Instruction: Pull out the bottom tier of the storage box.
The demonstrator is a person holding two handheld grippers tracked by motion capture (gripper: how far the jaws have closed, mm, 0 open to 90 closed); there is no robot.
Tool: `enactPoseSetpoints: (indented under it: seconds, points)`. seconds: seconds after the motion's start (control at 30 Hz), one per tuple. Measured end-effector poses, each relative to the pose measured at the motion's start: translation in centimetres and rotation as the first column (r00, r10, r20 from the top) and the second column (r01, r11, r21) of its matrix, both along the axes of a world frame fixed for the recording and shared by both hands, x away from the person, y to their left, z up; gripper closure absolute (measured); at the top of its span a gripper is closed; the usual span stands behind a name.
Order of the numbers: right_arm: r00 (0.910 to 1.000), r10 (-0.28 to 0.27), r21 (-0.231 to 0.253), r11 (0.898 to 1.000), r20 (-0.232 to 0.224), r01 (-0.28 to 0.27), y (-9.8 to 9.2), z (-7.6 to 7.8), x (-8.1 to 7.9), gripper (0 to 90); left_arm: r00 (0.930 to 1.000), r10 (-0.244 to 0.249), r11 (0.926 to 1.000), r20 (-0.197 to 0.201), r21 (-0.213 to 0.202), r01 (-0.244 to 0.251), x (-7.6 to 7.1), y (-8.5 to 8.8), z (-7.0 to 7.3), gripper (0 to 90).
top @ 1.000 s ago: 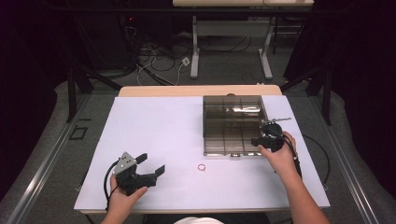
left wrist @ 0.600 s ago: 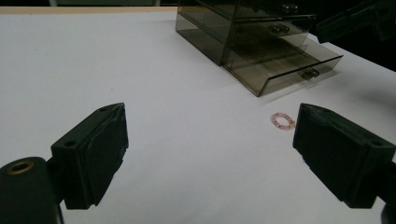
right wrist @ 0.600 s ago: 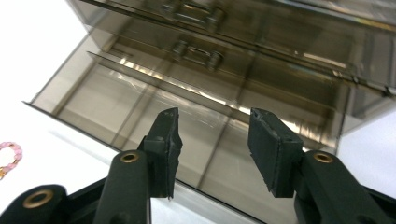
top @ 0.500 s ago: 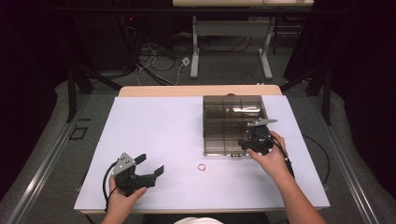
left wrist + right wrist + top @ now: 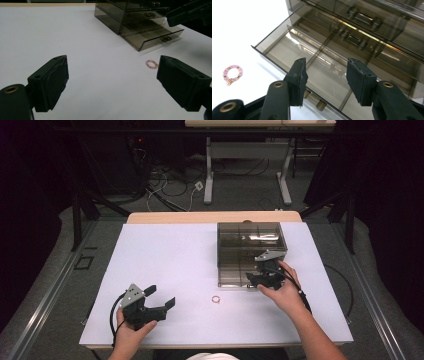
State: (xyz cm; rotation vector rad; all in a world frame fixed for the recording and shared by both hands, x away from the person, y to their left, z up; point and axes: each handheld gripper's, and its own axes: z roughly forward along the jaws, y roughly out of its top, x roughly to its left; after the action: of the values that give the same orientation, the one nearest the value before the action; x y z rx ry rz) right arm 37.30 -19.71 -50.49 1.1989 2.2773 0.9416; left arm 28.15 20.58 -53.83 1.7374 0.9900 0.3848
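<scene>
The right gripper [image 5: 324,82] has slid left along the drawer box's [image 5: 250,242] open bottom drawer [image 5: 317,67], its empty jaws just opening off the handle. The bracelet [image 5: 216,299] lies on the counter [image 5: 165,265] just before the box, ready to collect. Left gripper [image 5: 112,82] jaws wide apart, empty.

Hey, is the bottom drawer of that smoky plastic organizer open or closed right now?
Open. The bottom drawer juts out past the organizer front, its empty divided compartments exposed; in the left gripper view its handle sits forward of the drawers above.

Two black two-jaw grippers are seen, the left gripper [image 5: 159,299] topped by a grey three-cornered plate, as is the right gripper [image 5: 260,275]. Black cables trail from both. Blocky matt pads [image 5: 300,77] and brass-coloured rivets are shown; the forearms are left bare of sleeves
</scene>
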Motion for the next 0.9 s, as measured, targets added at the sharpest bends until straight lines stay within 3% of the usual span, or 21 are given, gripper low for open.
enactPoseSetpoints:
  seconds: [0.33, 0.67, 0.9]
  points:
    - [0.9954, 0.095, 0.031, 0.995, -0.006, -0.095, 1.6, -0.3, -0.6, 50.5, 1.0000, -0.001, 1.0000, -0.001, 0.003, 0.001, 0.0, 0.0, 0.0, 10.9]
    - [0.9831, 0.179, 0.005, 0.984, -0.038, -0.179, 3.8, -0.2, -1.6, 50.0, 1.0000, 0.008, 1.0000, 0.000, -0.001, -0.008, -0.2, 0.2, 0.0, 11.1]
    - [0.9757, 0.211, 0.042, 0.977, -0.059, -0.209, 4.9, -0.2, -2.0, 48.4, 0.9999, 0.013, 0.9999, -0.003, 0.007, -0.013, -0.4, 0.4, -0.1, 11.4]
